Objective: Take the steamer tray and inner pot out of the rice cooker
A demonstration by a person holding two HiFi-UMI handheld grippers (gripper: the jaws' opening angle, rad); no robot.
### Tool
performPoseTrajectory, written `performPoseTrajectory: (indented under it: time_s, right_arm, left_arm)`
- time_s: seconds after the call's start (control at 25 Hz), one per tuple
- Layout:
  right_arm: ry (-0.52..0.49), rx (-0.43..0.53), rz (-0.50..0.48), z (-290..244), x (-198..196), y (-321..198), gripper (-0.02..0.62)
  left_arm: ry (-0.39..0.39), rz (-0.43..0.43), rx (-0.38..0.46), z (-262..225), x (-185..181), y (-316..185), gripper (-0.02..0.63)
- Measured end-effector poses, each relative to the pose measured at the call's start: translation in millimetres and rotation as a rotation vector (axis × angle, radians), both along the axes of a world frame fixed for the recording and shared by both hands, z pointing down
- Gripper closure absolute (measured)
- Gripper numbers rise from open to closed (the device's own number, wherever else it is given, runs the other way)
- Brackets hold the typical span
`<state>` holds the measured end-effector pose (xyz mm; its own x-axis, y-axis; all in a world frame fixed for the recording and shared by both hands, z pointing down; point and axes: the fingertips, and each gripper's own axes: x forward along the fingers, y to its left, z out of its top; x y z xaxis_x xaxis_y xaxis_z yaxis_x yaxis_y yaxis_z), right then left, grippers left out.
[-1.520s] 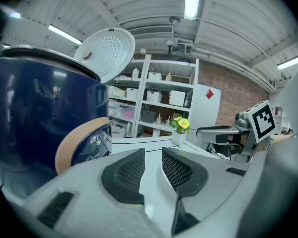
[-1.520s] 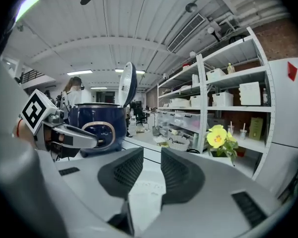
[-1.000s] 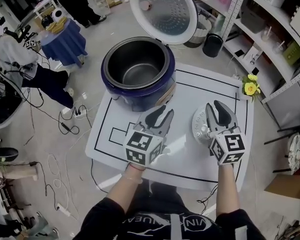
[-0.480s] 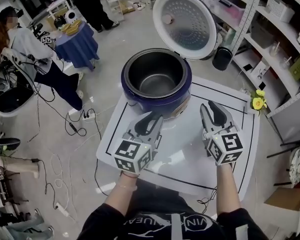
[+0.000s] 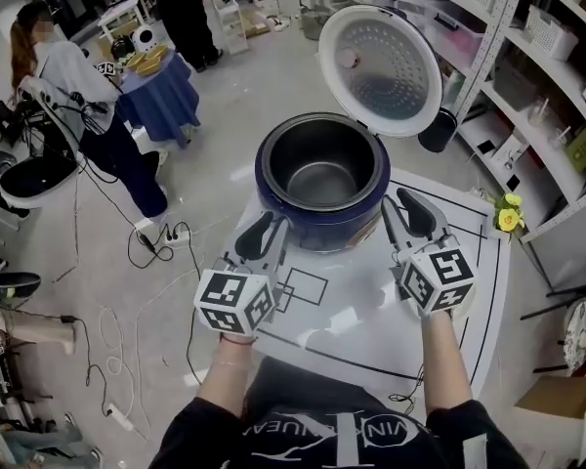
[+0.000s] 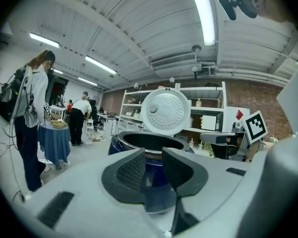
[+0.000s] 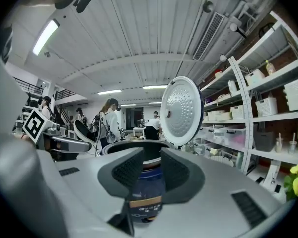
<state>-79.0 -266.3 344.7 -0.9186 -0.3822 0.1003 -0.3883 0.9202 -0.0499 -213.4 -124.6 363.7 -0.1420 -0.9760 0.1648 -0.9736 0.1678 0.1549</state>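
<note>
Left tool [image 5: 266, 225], right tool [image 5: 402, 203], both released, empty, beside rice cooker [image 5: 271, 191], bottom of inner pot [image 5: 320, 171] only in head view, white worktop [image 5: 371, 311], shelves [image 5: 557, 76] alongside

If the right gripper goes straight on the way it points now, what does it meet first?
Probably the blue side wall of the rice cooker, below its rim; it shows in the gap between the open jaws of the right gripper. The depth is unclear.

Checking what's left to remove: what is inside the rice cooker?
The metal inner pot sits in the rice cooker, apparently empty, nothing resting on it. Under the pot is covered.
</note>
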Motion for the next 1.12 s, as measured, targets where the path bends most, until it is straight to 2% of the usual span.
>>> performPoseTrajectory:
  time_s: [0.2,0.32,0.48,0.68,0.96,1.12]
  right_arm:
    - [-0.007,-0.045,0.014,-3.6,-17.1,-11.3,0.499]
    - [0.029,-0.056,0.018,-3.0,-31.2,-19.4,0.484]
    - [0.077,-0.090,0.024,1.1,-44.7,-32.2,0.460]
    - [0.061,-0.182,0.055,5.1,-48.1,-55.2,0.457]
    - [0.104,-0.279,0.041,22.7,-59.2,-65.5,0.439]
    - [0.089,-0.315,0.050,26.9,-62.6,-71.1,0.437]
  left_arm:
    - [-0.009,-0.031,0.007,-8.9,-34.5,-8.9,0.515]
    - [-0.012,-0.035,0.008,-10.9,-51.1,-19.2,0.515]
    - [-0.014,-0.023,-0.001,-12.7,-68.8,-33.9,0.514]
    - [-0.007,0.003,-0.017,-15.7,-85.3,-53.4,0.500]
    - [0.004,0.070,-0.123,-1.2,-94.4,-70.4,0.465]
    - [0.051,0.113,-0.172,5.8,-97.6,-78.5,0.448]
